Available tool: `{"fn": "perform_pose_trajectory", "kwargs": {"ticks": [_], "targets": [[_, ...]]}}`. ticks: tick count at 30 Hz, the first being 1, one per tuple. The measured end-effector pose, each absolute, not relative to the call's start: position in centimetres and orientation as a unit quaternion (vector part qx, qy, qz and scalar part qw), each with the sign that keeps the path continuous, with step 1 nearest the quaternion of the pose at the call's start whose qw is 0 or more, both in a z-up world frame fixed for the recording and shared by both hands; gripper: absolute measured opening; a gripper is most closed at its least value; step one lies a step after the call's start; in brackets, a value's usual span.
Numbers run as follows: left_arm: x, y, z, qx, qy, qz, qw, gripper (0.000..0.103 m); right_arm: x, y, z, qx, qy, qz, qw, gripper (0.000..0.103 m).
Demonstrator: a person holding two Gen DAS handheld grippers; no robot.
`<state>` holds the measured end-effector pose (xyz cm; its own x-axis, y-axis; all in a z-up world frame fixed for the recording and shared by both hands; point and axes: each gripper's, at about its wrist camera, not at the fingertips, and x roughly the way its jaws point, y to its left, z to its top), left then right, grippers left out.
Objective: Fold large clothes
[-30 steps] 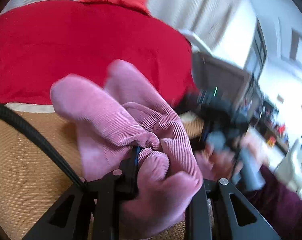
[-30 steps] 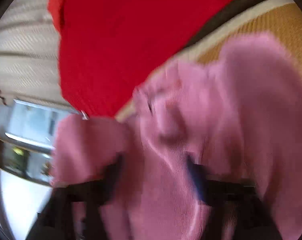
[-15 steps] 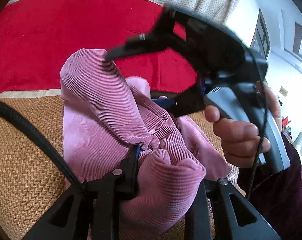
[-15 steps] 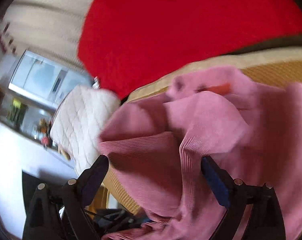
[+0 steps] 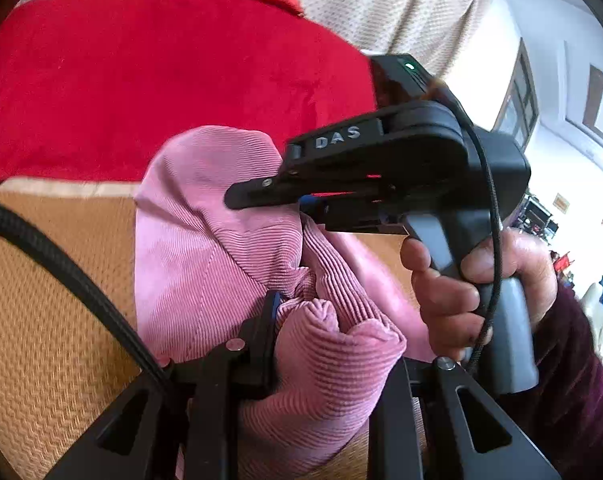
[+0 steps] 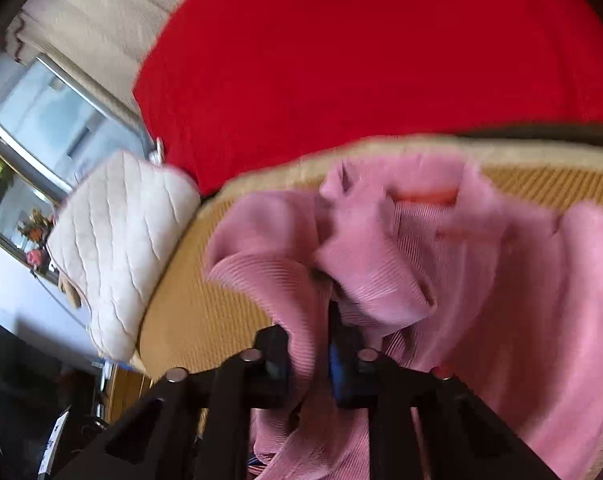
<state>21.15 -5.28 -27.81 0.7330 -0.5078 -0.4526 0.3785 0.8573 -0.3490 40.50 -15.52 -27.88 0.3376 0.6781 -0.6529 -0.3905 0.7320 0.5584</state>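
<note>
The left gripper [image 5: 325,344] has a thick bunched roll of the pink corduroy garment [image 5: 221,264] between its fingers; the left finger presses into the cloth, but the right finger is covered by the roll, so I cannot tell how tightly it closes. The right gripper [image 6: 309,356] has its jaws drawn narrow, pinching a fold of that same garment [image 6: 461,280], and in the left wrist view it [image 5: 269,196] reaches in from three o'clock, its black finger lying on the upper hump of cloth, with the person's right hand [image 5: 473,284] wrapped round its grey handle. I count one garment, two grippers, one hand in sight, one red blanket [image 5: 161,80] and one white quilted cushion [image 6: 117,240]. The garment is heaped on the woven tan mat [image 5: 41,300], with bare mat open toward nine o'clock in the left view and toward eight o'clock in the right view. The mat's pale border [image 6: 285,168] runs just beyond the garment at twelve o'clock, with the blanket right behind it. The cushion sits off the mat's edge at nine o'clock in the right view. A black cable [image 5: 61,272] crosses the mat at nine o'clock in the left view.
</note>
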Motion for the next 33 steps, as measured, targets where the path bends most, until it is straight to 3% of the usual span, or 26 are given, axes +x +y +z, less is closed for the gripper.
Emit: {"fn": "perform_pose_trajectory", "kwargs": {"ticks": [5, 9, 13, 16, 18, 22, 24, 26, 29, 33], "targets": [[22.3, -10.1, -23.2, -0.088, 0.248, -0.293, 0.919, 0.021, 40.0, -21.8, -24.6, 0.2, 0.405, 0.326, 0.831, 0.013], [25.4, -15.7, -23.4, -0.056, 0.25, -0.327, 0.909, 0.021, 41.6, -26.8, -23.4, 0.238, 0.381, 0.295, 0.843, 0.013], [29.2, -19.3, -28.9, -0.064, 0.341, -0.327, 0.879, 0.021, 44.9, -32.6, -27.6, 0.269, 0.411, 0.236, 0.838, 0.01], [27.6, -19.8, -30.1, -0.028, 0.338, -0.318, 0.885, 0.023, 46.9, -33.9, -31.9, 0.289, 0.465, 0.234, 0.804, 0.009], [27.1, -19.3, -29.5, -0.02, 0.337, -0.332, 0.881, 0.037, 47.2, -34.1, -32.8, 0.296, 0.479, 0.238, 0.791, 0.009], [26.7, -19.5, -29.8, -0.028, 0.356, -0.372, 0.857, 0.046, 46.0, -34.6, -30.2, 0.291, 0.451, 0.231, 0.812, 0.013], [25.1, -17.9, -28.2, -0.056, 0.346, -0.412, 0.841, 0.066, 45.5, -34.7, -29.5, 0.292, 0.448, 0.238, 0.811, 0.013], [23.9, -16.4, -26.5, -0.079, 0.341, -0.438, 0.828, 0.074, 44.6, -34.7, -29.1, 0.289, 0.443, 0.238, 0.815, 0.013], [20.8, -12.4, -23.2, -0.118, 0.303, -0.469, 0.821, 0.077, 44.0, -34.7, -28.3, 0.283, 0.444, 0.231, 0.818, 0.013], [19.6, -5.8, -21.1, -0.094, 0.253, -0.395, 0.878, 0.082, 42.2, -34.8, -26.3, 0.277, 0.42, 0.229, 0.833, 0.013]]}}
